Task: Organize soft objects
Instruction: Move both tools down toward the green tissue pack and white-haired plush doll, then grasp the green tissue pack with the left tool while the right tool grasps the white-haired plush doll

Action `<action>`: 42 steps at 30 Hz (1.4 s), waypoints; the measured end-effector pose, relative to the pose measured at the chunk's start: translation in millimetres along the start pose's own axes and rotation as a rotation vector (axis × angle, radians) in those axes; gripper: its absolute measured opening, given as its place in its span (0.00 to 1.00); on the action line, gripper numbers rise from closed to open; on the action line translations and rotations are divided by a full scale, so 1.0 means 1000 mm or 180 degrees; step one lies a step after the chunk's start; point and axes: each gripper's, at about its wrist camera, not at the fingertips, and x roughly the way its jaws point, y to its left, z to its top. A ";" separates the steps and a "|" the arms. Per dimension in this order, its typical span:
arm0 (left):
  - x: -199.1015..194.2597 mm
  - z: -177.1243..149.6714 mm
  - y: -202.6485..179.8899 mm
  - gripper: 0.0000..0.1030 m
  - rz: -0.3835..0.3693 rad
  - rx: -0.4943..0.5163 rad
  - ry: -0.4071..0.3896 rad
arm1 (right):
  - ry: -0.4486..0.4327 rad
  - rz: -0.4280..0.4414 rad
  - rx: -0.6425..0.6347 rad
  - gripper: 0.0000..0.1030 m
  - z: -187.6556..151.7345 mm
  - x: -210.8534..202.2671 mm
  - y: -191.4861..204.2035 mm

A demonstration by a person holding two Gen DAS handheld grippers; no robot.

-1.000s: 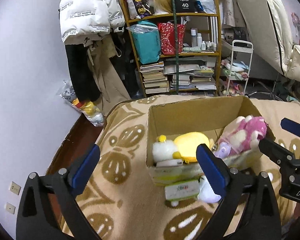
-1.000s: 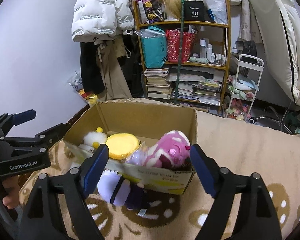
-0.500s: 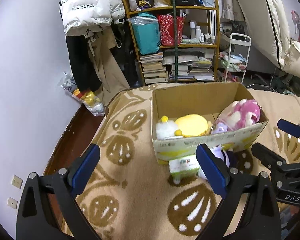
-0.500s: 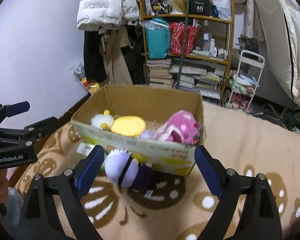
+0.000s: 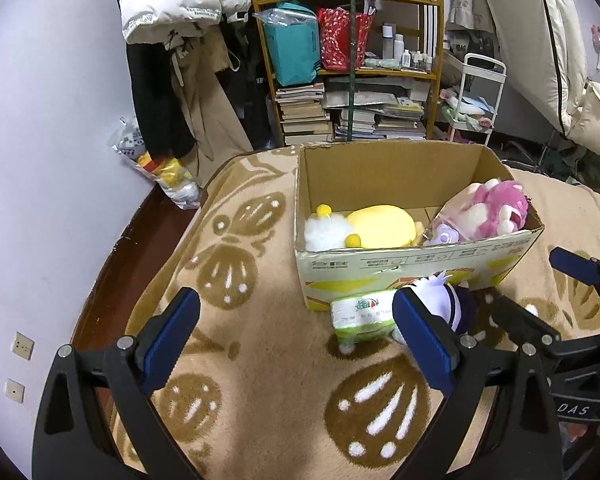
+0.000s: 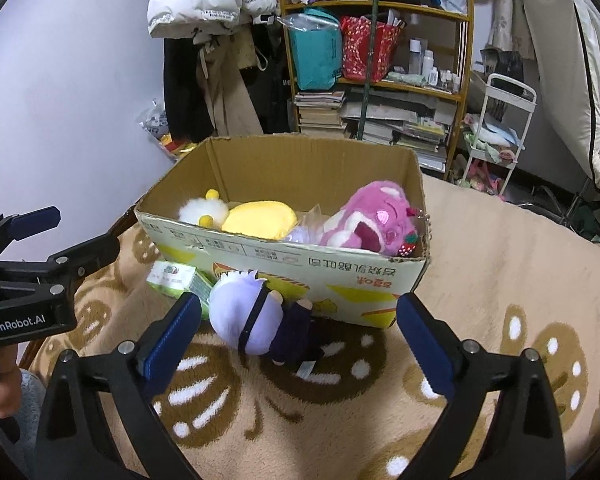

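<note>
An open cardboard box (image 5: 420, 268) (image 6: 284, 256) stands on a beige patterned blanket. Inside lie a yellow and white plush (image 5: 376, 226) (image 6: 256, 218) and a pink plush (image 5: 496, 208) (image 6: 374, 222). In front of the box lie a white-haired doll in dark clothes (image 6: 256, 318) (image 5: 448, 296) and a green tissue pack (image 5: 362, 316) (image 6: 178, 278). My left gripper (image 5: 296, 336) is open and empty, above the blanket left of the pack. My right gripper (image 6: 298, 332) is open and empty, its fingers either side of the doll, apart from it.
The blanket (image 5: 260, 360) covers a bed whose left edge drops to a dark floor by the white wall. Behind stand a cluttered bookshelf (image 5: 348, 80), hanging coats (image 5: 172, 40) and a white cart (image 5: 476, 100). My right gripper shows at right in the left wrist view (image 5: 572, 320).
Both grippers have pulled back and up from the box, so the doll and tissue pack in front of it show more fully. Both stay open.
</note>
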 end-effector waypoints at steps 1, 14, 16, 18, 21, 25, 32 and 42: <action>0.002 0.000 0.000 0.93 -0.0013 -0.0002 0.0010 | 0.0015 0.0001 0.0000 0.99 0.000 0.002 0.000; 0.033 0.000 -0.009 0.93 -0.0189 -0.0038 0.0240 | 0.0216 -0.0013 -0.0107 0.99 -0.003 0.035 0.008; 0.038 -0.001 -0.010 0.93 -0.0204 -0.0045 0.0280 | 0.0269 -0.0004 -0.0117 0.99 -0.005 0.040 0.009; 0.044 -0.002 -0.011 0.93 -0.0220 -0.0054 0.0320 | 0.0312 -0.0022 -0.0123 0.99 -0.006 0.045 0.010; 0.049 -0.001 -0.013 0.93 -0.0244 -0.0057 0.0358 | 0.0356 -0.0029 -0.0146 0.99 -0.008 0.051 0.013; 0.057 -0.002 -0.015 0.93 -0.0243 -0.0037 0.0422 | 0.0394 -0.0027 -0.0182 0.99 -0.009 0.057 0.017; 0.066 -0.005 -0.020 0.93 -0.0271 0.0003 0.0505 | 0.0471 0.0015 -0.0277 0.99 -0.011 0.067 0.026; 0.073 -0.005 -0.023 0.93 -0.0284 -0.0006 0.0550 | 0.0525 0.0072 -0.0380 0.99 -0.012 0.077 0.037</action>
